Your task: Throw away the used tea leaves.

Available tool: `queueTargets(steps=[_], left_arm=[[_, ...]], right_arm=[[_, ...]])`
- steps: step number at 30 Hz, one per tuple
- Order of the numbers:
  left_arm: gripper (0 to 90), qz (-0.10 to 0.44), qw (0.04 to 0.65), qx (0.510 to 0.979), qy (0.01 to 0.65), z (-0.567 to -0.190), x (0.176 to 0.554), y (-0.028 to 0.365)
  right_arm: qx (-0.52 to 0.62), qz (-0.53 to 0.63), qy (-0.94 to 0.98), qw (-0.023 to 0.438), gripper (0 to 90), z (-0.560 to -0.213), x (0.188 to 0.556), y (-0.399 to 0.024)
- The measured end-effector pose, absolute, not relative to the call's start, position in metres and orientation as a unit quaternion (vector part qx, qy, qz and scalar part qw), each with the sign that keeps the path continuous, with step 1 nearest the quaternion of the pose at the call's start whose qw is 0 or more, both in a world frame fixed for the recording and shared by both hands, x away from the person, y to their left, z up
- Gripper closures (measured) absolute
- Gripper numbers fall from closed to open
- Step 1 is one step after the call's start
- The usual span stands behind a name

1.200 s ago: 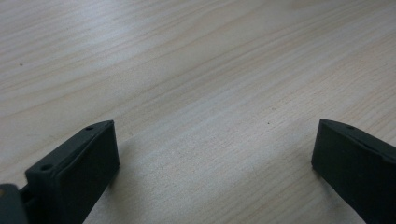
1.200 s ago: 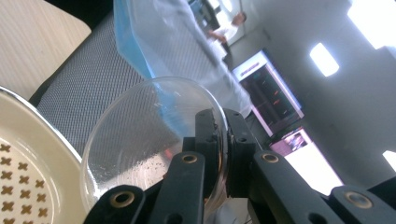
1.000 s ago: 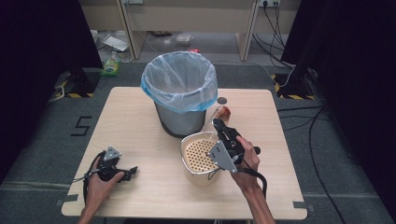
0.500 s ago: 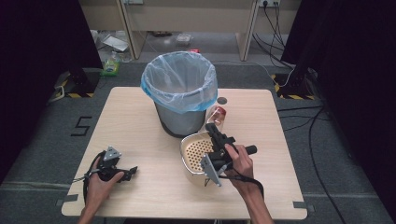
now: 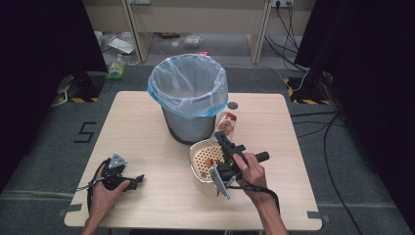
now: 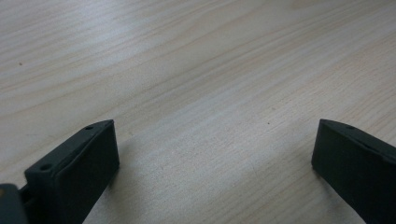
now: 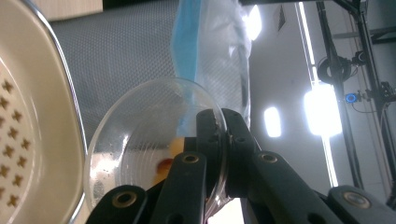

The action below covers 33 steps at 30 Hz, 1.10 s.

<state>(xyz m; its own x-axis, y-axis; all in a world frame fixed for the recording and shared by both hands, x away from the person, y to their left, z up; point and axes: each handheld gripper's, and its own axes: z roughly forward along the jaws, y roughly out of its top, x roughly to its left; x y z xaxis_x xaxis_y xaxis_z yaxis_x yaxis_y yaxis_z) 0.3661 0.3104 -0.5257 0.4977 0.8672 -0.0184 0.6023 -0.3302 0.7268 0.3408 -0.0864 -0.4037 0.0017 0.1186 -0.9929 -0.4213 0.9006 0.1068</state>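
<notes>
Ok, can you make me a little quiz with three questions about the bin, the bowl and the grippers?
1. Where does the bin stand?
A. on the table, behind the cream basket
B. on the floor
C. in the person's left hand

2. What colour is the bag in the bin?
A. red
B. pale blue
C. black

3. What is the right gripper doing?
A. lying open on the table
B. clamped on the rim of the clear bowl
C. holding a spoon

Answers: 1 A, the high view shows it on the table just beyond the basket. 2 B, the liner folded over the rim is light blue. 3 B, the right gripper view shows the jaws pinching the bowl's glassy edge. The left gripper rests open on the table.
</notes>
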Motion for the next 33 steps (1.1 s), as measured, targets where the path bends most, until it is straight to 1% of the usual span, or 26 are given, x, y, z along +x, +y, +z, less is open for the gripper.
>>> queueTargets(steps=[6,12,18,33], left_arm=[[0.0,0.190,0.346,0.793,0.463,-0.526,0.366,0.311],[0.0,0.190,0.346,0.793,0.463,-0.526,0.366,0.311],[0.0,0.190,0.347,0.793,0.464,-0.526,0.366,0.310],[0.0,0.190,0.346,0.793,0.463,-0.526,0.366,0.311]], right_arm=[[-0.125,0.173,0.676,0.705,87.4,-0.406,0.341,-0.086],[-0.133,0.190,0.665,0.710,87.4,-0.402,0.337,-0.085],[-0.127,0.194,0.671,0.704,87.4,-0.404,0.338,-0.083],[-0.129,0.201,0.651,0.721,87.3,-0.393,0.334,-0.088]])
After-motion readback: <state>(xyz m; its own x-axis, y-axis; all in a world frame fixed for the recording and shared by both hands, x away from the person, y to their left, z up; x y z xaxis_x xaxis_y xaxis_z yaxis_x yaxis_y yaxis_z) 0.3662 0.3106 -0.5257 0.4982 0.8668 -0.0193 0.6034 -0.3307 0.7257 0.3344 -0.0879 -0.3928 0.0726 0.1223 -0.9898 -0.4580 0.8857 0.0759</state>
